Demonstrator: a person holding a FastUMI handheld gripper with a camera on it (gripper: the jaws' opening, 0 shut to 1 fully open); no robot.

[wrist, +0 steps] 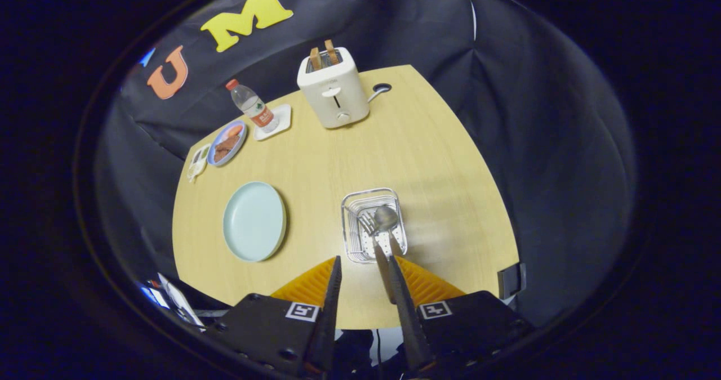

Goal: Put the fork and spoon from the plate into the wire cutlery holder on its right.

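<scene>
Leaning in wire cutlery holder (345,211): fork (367,222), spoon (386,218); claw (357,253) parted just short.

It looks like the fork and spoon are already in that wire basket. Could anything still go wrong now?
Possibly. The spoon and fork lean in the wire cutlery holder with their handles pointing toward the open gripper. One handle lies right beside a finger, so pulling away carelessly might snag it and tip the light holder. The empty plate sits well clear and looks safe.

In the wire cutlery holder (372,224) ahead of me, fork (368,223) and spoon (386,218) stand leaning; the pale plate (254,220) lies empty on its left.
</scene>
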